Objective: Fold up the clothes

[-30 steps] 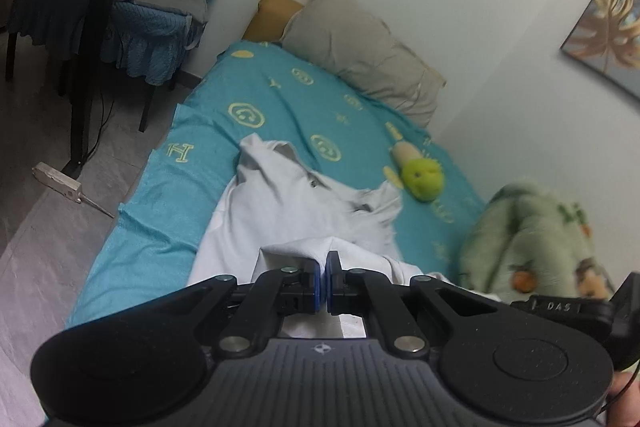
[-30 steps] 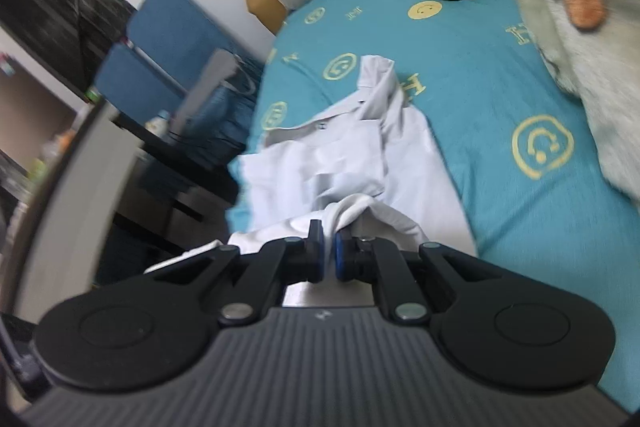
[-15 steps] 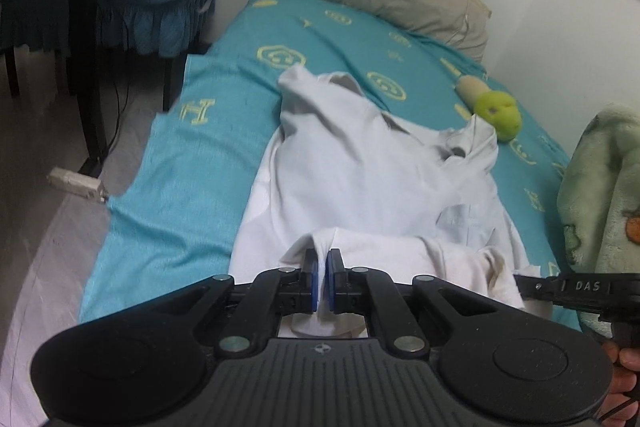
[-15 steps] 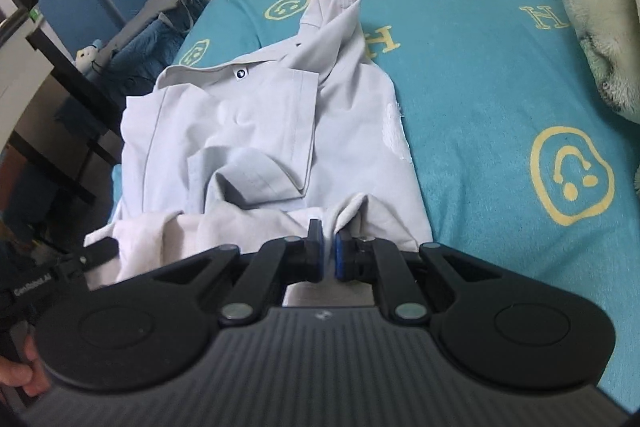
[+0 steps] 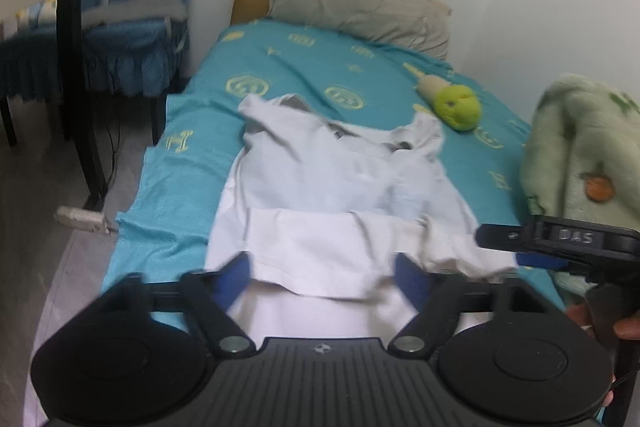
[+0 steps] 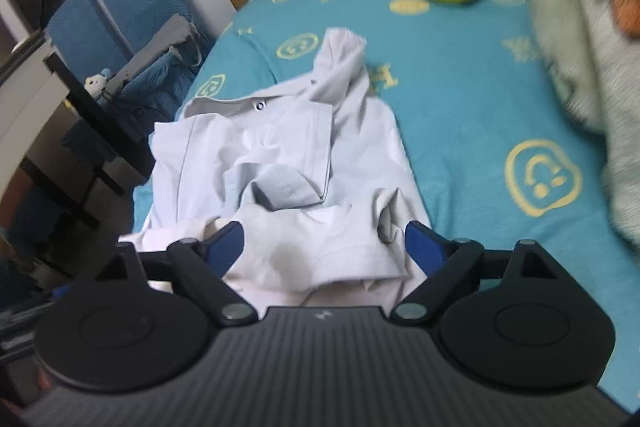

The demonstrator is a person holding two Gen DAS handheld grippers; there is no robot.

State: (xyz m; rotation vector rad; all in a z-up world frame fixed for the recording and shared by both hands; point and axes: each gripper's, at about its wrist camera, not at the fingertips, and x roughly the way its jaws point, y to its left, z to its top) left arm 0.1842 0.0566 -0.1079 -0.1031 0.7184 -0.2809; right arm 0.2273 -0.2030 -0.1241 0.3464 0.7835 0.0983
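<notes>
Your pale shirt [image 5: 336,195] lies spread on the teal bed sheet [image 5: 192,163], its lower hem folded up over the body. Your left gripper [image 5: 322,277] is spread wide, the hem lying between its fingers. Your right gripper [image 6: 324,245] is also spread wide, over the hem's other corner.

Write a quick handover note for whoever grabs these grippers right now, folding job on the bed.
Left gripper: open, holding nothing, over the shirt's near hem.
Right gripper: open, empty, over the same hem.
Pale shirt lies on the teal bed sheet, collar toward the pillow, bottom edge turned up over the body.
Done: first fold from the hem.
Left: sleeves and sides are rumpled; smooth, fold in, finish.
</notes>
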